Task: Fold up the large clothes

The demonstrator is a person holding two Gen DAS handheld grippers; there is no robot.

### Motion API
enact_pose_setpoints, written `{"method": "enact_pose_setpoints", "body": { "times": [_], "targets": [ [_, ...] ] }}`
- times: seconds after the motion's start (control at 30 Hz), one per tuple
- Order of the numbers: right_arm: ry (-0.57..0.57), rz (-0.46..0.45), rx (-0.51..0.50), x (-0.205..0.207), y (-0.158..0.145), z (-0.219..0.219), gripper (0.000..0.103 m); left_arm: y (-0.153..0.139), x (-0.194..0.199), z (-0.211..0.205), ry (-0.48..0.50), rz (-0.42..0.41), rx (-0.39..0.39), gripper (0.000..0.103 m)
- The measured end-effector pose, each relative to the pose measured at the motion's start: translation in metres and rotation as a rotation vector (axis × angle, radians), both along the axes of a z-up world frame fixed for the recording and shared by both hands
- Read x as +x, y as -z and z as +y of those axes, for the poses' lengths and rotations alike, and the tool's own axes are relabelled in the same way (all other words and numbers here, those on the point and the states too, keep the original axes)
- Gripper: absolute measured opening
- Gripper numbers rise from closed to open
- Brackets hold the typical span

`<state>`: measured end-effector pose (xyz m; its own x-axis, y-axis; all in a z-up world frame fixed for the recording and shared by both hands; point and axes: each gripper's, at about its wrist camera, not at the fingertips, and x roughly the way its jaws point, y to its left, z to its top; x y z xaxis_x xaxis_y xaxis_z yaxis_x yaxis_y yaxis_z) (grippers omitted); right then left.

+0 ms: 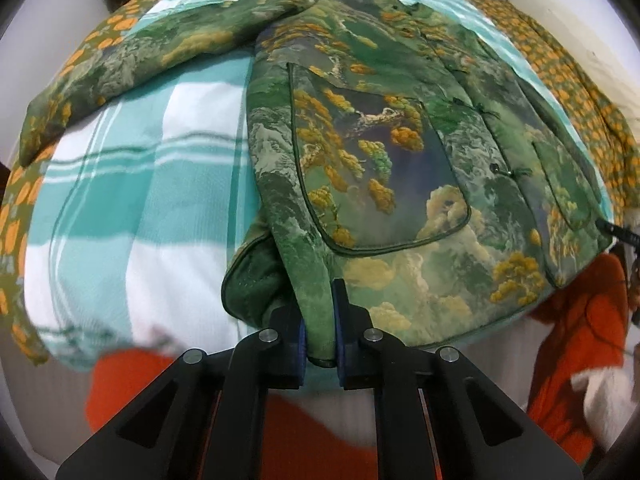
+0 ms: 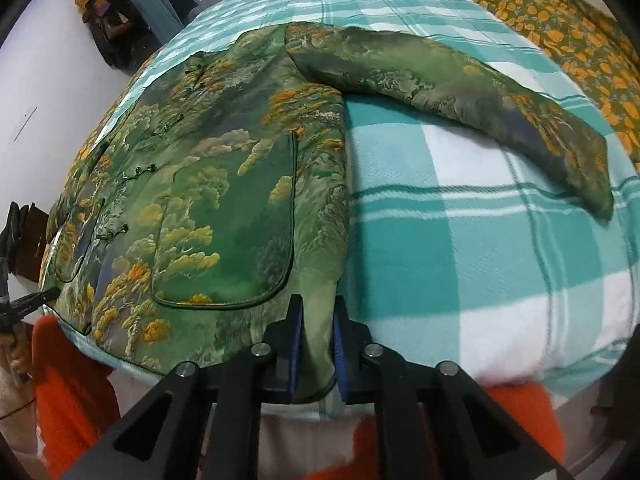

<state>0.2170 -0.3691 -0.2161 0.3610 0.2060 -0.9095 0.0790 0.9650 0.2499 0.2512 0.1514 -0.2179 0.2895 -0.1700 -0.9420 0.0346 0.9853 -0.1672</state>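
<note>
I had the green brocade jacket (image 1: 400, 152) lying front-up on the bed, spread over the teal-and-white checked blanket (image 1: 132, 184) with its hem at the near edge of the bed. My left gripper (image 1: 320, 332) was clamped on the hem at the jacket's corner: a fold of fabric ran between the two blue pads (image 1: 340, 320), which stood close together with only the cloth between them. Just beside that pinch the dark green lining (image 1: 252, 284) was turned out. A large patch pocket (image 1: 380, 168) lay just beyond the fingers.

My right gripper (image 2: 316, 344) held the opposite hem corner the same way, its fingers (image 2: 294, 340) nearly closed on a strip of brocade that hung over the bed's edge. The other pocket (image 2: 236, 232) sat just past and to the left of that grip.

One sleeve (image 2: 460, 104) stretched out sideways from the body across the blanket toward the far corner, flat and apart from both grippers; in the left view, the other sleeve (image 1: 132, 64) likewise lay outward. An orange-flowered quilt (image 2: 560, 28) lined the bed's side edge. Orange clothing (image 1: 576, 320) showed below the near edge.
</note>
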Motion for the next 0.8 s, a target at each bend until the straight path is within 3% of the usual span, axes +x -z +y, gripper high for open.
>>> {"method": "enact_pose_setpoints", "body": {
  "times": [0.1,0.23,0.3,0.33,0.37,0.4,0.47,0.5,0.63,0.73,0.8],
  "targets": [
    [-0.006,0.020,-0.017,-0.008,0.001,0.001,0.014,0.009,-0.012,-0.003,0.033,0.031,0.033,0.009],
    [-0.008,0.040,-0.075,0.002,0.012,0.009,0.014,0.013,0.001,-0.005,0.037,0.039,0.059,0.013],
    [-0.009,0.032,-0.110,0.011,0.012,0.013,0.018,0.006,0.004,-0.007,0.035,0.021,0.065,0.020],
    [-0.016,0.015,-0.137,0.011,0.007,0.016,0.020,0.000,0.002,-0.007,0.038,0.003,0.069,0.029],
    [-0.026,-0.012,-0.164,0.013,0.000,0.019,0.032,-0.009,0.002,-0.006,0.042,-0.015,0.070,0.043],
    [-0.029,-0.043,-0.180,0.012,-0.008,0.021,0.042,-0.018,0.001,-0.005,0.043,-0.042,0.070,0.050],
    [-0.025,-0.098,-0.200,0.004,-0.023,0.019,0.047,-0.038,0.000,-0.004,0.031,-0.099,0.076,0.070],
    [-0.015,-0.132,-0.214,0.004,-0.033,0.017,0.051,-0.048,0.001,-0.003,0.021,-0.133,0.077,0.073],
    [0.044,-0.215,-0.225,0.008,-0.056,0.000,0.053,-0.095,0.010,-0.002,-0.064,-0.321,0.064,0.098],
    [0.102,-0.248,-0.208,0.013,-0.067,-0.013,0.053,-0.123,0.019,-0.003,-0.131,-0.487,0.031,0.100],
    [0.146,-0.284,-0.184,0.012,-0.076,-0.024,0.053,-0.132,0.027,-0.010,-0.166,-0.567,0.048,0.100]
  ]
}}
